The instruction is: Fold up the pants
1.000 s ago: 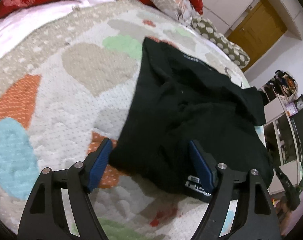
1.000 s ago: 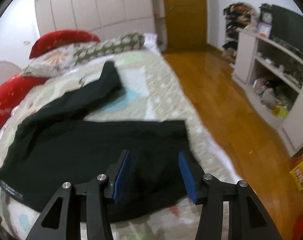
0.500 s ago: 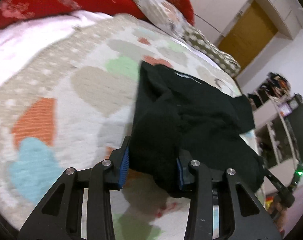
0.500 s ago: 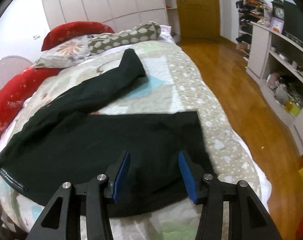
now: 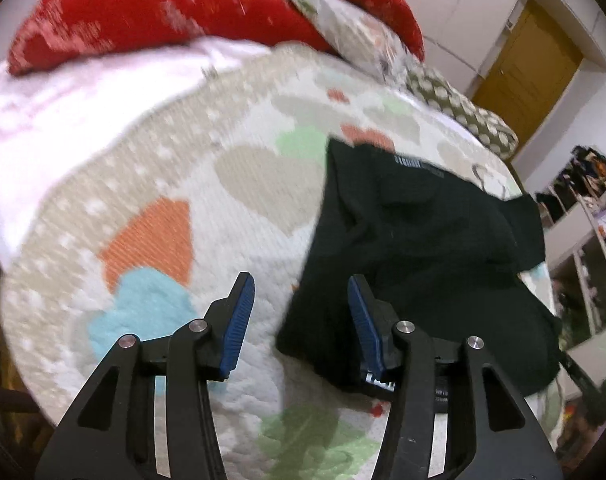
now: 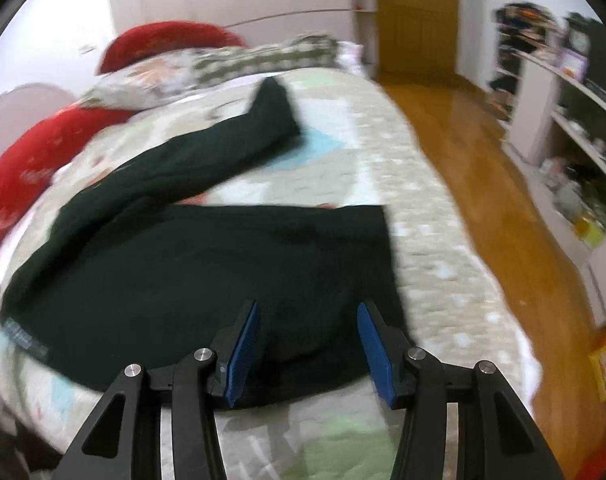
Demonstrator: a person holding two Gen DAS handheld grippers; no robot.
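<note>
Pants point(image 5: 415, 248) lie black and rumpled on the patterned quilt point(image 5: 151, 184) in my left wrist view, bunched toward the quilt's right edge, the waistband label up at the far side. My left gripper point(image 5: 299, 320) hangs over their near left edge; its jaws are opening, the blue pads clear of the cloth, gripping nothing, though the fabric's edge shows in the gap. Red pillows point(image 5: 143, 12) sit at the bed's head.

In my right wrist view the pants point(image 6: 191, 272) spread across the quilt point(image 6: 423, 248), one leg reaching toward the far pillows point(image 6: 239, 60), the other ending square near the quilt's right edge. My right gripper point(image 6: 309, 354) hovers over the near hem with fingers apart, pressing on nothing. This view is blurred.
</note>
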